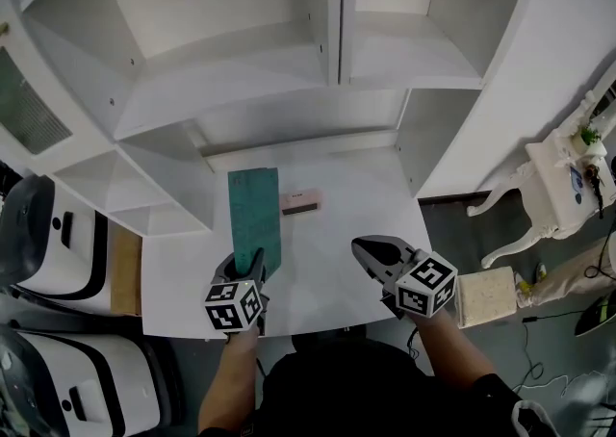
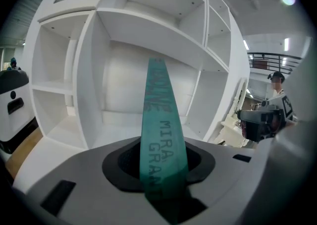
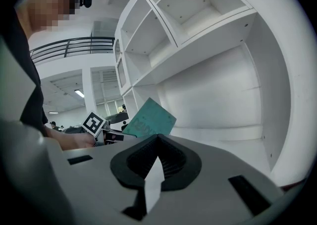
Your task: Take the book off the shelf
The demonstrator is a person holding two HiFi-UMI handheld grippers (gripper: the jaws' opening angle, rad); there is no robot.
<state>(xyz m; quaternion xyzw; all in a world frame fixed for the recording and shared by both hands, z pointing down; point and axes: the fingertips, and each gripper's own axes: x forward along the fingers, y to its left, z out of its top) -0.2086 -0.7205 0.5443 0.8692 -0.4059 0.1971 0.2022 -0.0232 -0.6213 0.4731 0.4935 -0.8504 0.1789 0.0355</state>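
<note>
Our left gripper [image 1: 248, 269] pinches the near end of the teal book [image 1: 255, 214], holding it out of the shelf [image 1: 241, 79] and above the white counter [image 1: 327, 281]. Only that gripper's view shows the spine print. A small pink box [image 1: 300, 201] lies at the lower bay's mouth. Our right gripper [image 1: 362, 248] has its fingers pressed together, gripping nothing. Its view alone shows the book tilted in the air.

The teal book [image 1: 255, 218] wears a matt, finely grained cover (cloth or paper, hard to tell); the white shelf unit [image 1: 231, 60] looks smooth, painted, faintly satin.
</note>
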